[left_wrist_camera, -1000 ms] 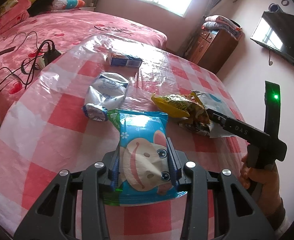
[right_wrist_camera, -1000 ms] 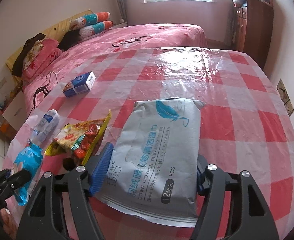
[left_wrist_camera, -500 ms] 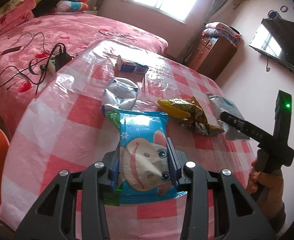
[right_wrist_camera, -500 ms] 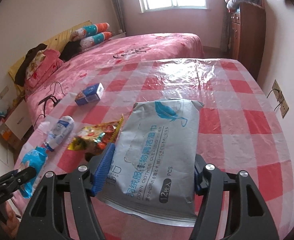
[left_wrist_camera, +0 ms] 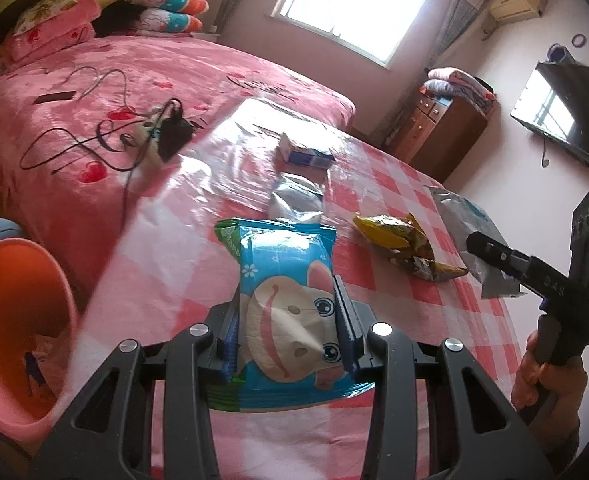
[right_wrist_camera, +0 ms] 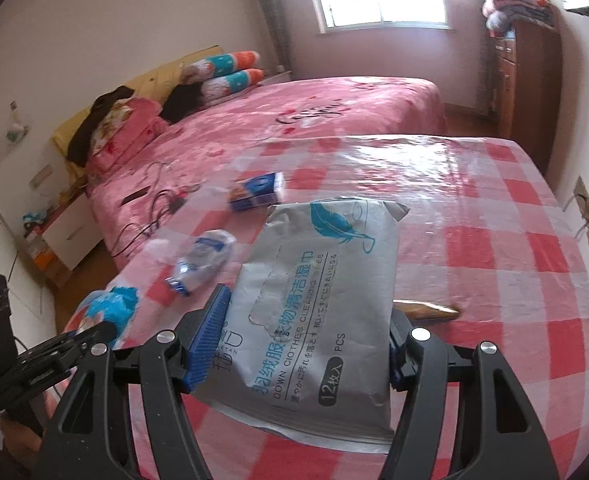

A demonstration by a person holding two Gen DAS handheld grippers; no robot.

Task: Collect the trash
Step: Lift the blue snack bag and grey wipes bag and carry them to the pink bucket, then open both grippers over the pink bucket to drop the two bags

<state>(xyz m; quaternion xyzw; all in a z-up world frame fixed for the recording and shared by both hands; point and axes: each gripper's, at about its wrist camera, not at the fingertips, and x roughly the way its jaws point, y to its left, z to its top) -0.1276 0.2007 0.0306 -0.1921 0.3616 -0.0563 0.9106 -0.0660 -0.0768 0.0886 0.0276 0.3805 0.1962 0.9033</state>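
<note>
My left gripper (left_wrist_camera: 288,314) is shut on a blue cartoon snack packet (left_wrist_camera: 290,312) and holds it above the table's near left side. My right gripper (right_wrist_camera: 302,336) is shut on a grey wet-wipes pack (right_wrist_camera: 318,304), lifted over the table; both show in the left wrist view, gripper (left_wrist_camera: 490,250) and pack (left_wrist_camera: 464,220). A yellow crumpled snack bag (left_wrist_camera: 402,240), a crushed clear plastic bottle (left_wrist_camera: 296,196) and a small blue-and-white box (left_wrist_camera: 304,152) lie on the red-checked table (left_wrist_camera: 174,272).
An orange bin (left_wrist_camera: 18,320) stands at the table's left edge. A pink bed (left_wrist_camera: 134,80) with a power strip and cables (left_wrist_camera: 150,132) lies beyond. A brown dresser (left_wrist_camera: 438,136) and a wall TV (left_wrist_camera: 562,108) are at the far right.
Both grippers have lifted and drawn back to the left with their packs. The orange bin has come into the left wrist view. The yellow bag now sits mostly hidden behind the wipes pack.
</note>
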